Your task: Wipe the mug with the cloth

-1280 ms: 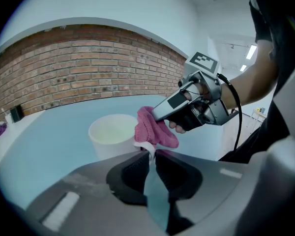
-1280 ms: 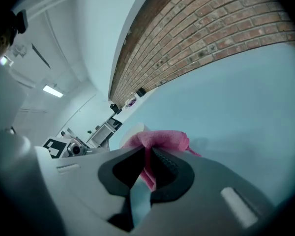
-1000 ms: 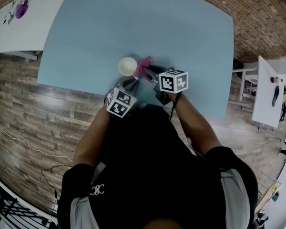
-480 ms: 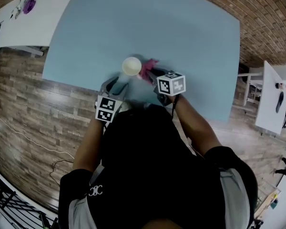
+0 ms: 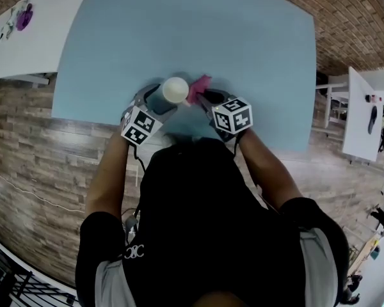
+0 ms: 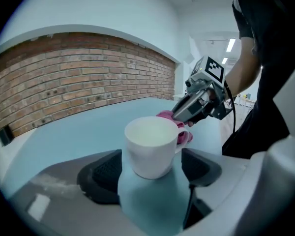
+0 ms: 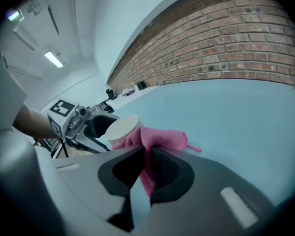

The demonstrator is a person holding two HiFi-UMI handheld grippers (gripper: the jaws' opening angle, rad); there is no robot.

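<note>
Light-blue worktop [image 5: 243,56] across upper half of head view; task things near its lower edge, centre frame. Left gripper [image 5: 161,101] w/ jaws spread wide, just been opening, one each side of white mug [image 5: 175,89]. Gap visible both sides in left gripper view, so pads not touching. Right gripper [image 5: 206,101] w/ jaws pinching pink cloth [image 5: 198,87], bunched against mug's right side by the handle. Mug upright on worktop, looks empty.

Step, prob.: re-setting left grip to steady mug for the wipe. Next move calls for closing left jaws on mug body w/o tipping it, then rubbing cloth round wall & rim. Risk of mug sliding if pushed by cloth while unheld.

Vs 1 s ago: left gripper then lower in frame, just below mug, jaws near together; now shifted left & up, straddling mug. Mug, cloth & right gripper in approx same spot.
</note>
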